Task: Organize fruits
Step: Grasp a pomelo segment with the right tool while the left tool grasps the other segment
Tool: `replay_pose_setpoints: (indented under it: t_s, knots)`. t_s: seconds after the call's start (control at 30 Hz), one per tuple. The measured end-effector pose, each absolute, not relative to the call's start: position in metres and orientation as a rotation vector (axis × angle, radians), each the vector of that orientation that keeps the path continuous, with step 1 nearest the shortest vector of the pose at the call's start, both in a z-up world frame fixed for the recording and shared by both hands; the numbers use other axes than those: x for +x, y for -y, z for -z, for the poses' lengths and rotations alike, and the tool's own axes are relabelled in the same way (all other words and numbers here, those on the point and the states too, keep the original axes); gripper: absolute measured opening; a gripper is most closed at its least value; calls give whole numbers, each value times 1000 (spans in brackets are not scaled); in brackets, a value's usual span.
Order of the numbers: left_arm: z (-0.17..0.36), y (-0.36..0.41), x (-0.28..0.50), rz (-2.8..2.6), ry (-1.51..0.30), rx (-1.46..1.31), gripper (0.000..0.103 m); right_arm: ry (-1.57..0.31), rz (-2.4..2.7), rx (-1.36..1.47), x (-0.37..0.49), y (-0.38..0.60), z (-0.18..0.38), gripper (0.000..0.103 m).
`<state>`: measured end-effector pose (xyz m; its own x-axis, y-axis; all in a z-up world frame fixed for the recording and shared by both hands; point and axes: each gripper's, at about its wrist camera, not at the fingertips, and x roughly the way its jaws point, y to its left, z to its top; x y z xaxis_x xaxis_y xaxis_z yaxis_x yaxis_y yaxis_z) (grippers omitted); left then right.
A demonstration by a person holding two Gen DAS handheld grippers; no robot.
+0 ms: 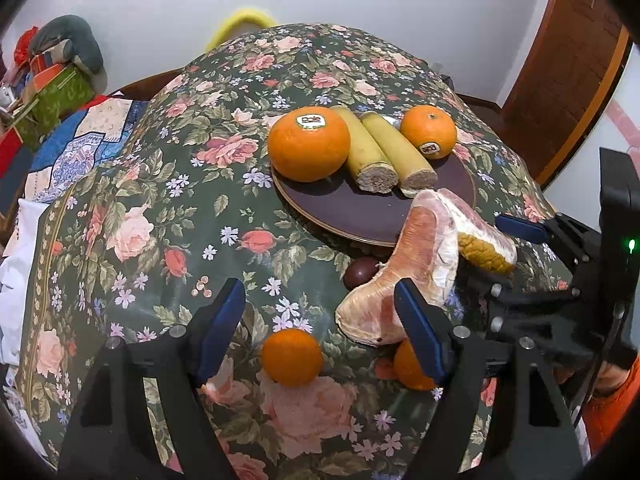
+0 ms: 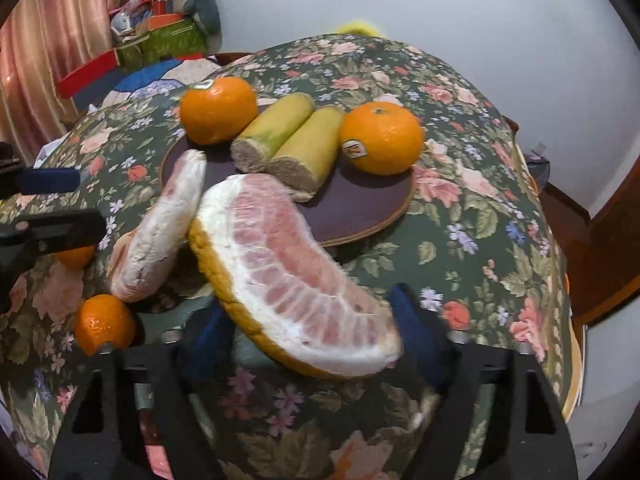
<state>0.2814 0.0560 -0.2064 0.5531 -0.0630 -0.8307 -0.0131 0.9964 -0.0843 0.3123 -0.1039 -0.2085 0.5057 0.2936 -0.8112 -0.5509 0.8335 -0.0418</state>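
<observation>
right gripper [image 2: 308, 332] clamps pomelo wedge [image 2: 296, 276], frame centre | left gripper [image 1: 320, 320] fingers apart | risk: wedge, seemingly end-held, slips short of plate [image 2: 360, 208]

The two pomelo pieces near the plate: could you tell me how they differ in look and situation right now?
The pomelo wedge in the right gripper still has its yellow rind along one edge; the peeled pomelo segment shows only white pith and pink flesh. The wedge is held between the right gripper fingers, while the segment lies free, leaning over the rim of the plate. The wedge looks broader, though it is nearer the camera. Both have pink flesh.
</observation>
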Motion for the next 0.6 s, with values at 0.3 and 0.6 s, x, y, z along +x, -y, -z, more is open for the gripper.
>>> replay_pose_setpoints:
  t_s: [0.3, 0.6]
  knots:
    - [198, -40, 272, 68, -966, -75, 77, -887, -559, -196, 301, 123, 190, 41]
    - [208, -10, 279, 121, -985, -30, 77, -870, -571, -101, 295, 149, 169, 22]
